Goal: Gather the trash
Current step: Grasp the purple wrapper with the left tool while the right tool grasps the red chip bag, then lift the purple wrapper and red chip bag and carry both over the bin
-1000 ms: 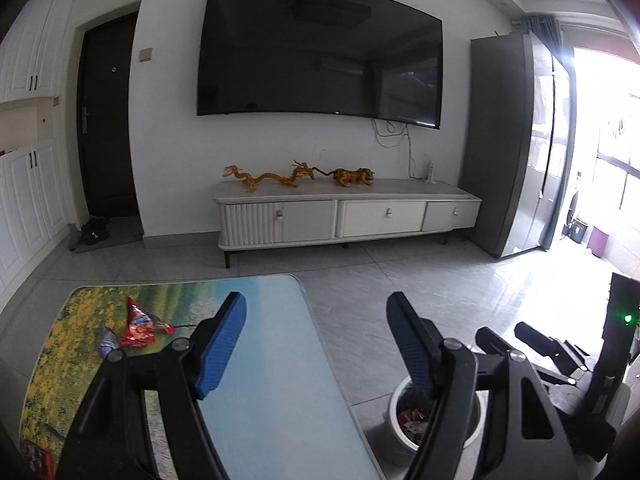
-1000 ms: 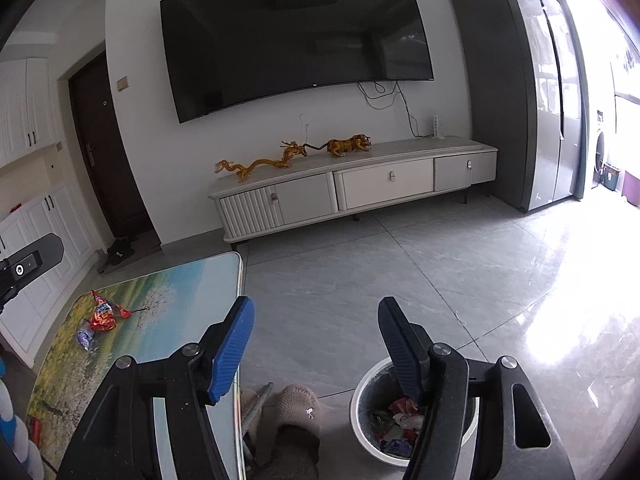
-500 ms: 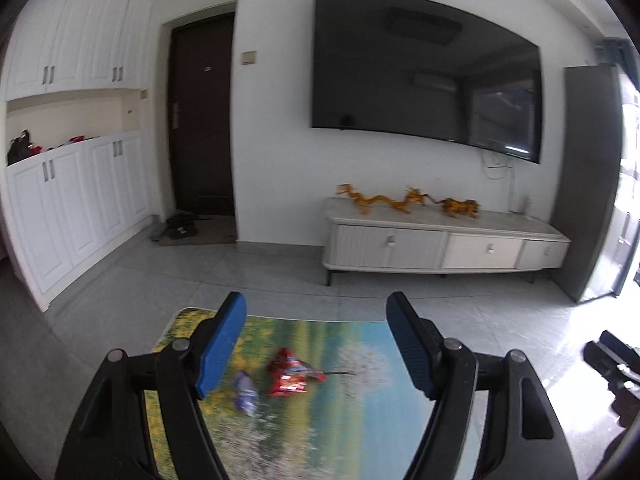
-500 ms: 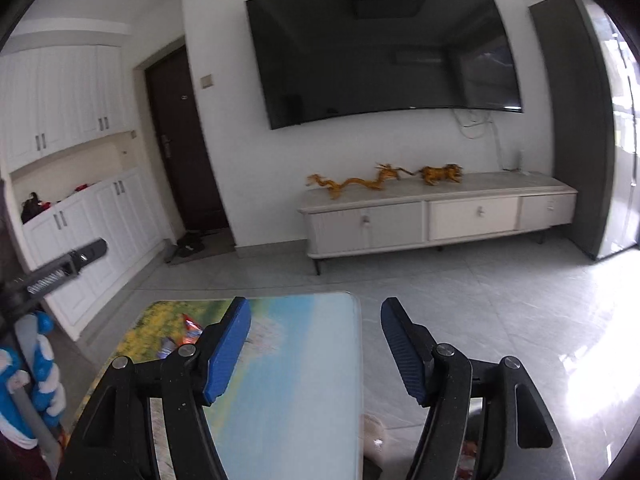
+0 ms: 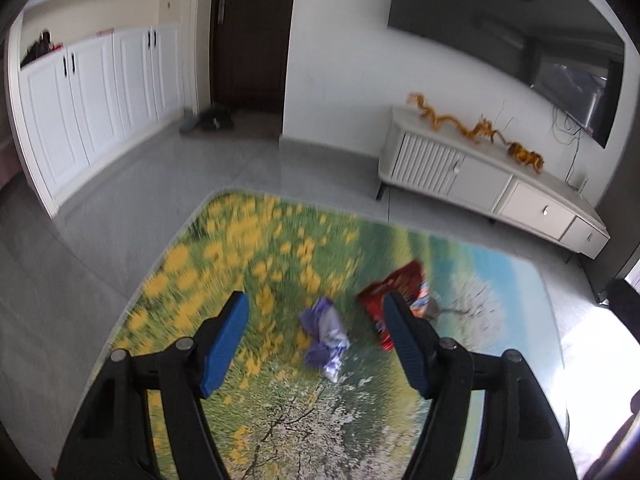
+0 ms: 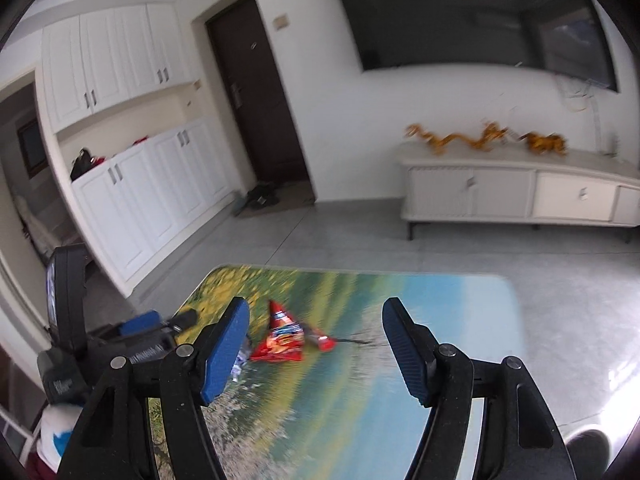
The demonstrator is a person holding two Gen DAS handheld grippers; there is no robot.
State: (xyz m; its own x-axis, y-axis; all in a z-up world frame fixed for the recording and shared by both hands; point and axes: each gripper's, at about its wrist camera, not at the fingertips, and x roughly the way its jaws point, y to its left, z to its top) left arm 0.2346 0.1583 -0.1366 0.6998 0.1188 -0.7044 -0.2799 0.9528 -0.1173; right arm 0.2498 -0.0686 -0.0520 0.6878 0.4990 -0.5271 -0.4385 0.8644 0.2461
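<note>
A crumpled purple wrapper (image 5: 324, 336) lies on the table with the landscape print (image 5: 260, 264). My left gripper (image 5: 315, 308) hangs above it, tilted down, its jaws closing a little with nothing between the pads. A red snack bag (image 5: 394, 292) lies just right of the wrapper, partly behind the right finger. In the right wrist view the red snack bag (image 6: 282, 338) sits ahead between the fingers of my open right gripper (image 6: 316, 312). The purple wrapper (image 6: 240, 360) peeks out beside the left finger. The left gripper (image 6: 164, 320) shows at the left.
The table's rounded far edge (image 6: 360, 272) meets grey tiled floor. A white TV cabinet (image 5: 480, 176) with golden dragon figures stands by the far wall. White cupboards (image 5: 100, 92) line the left wall beside a dark door (image 6: 256, 100).
Both views have swung left, from the floor and the trash bin to the table. The wrappers now lie close ahead of both grippers, and the bin is out of view.
</note>
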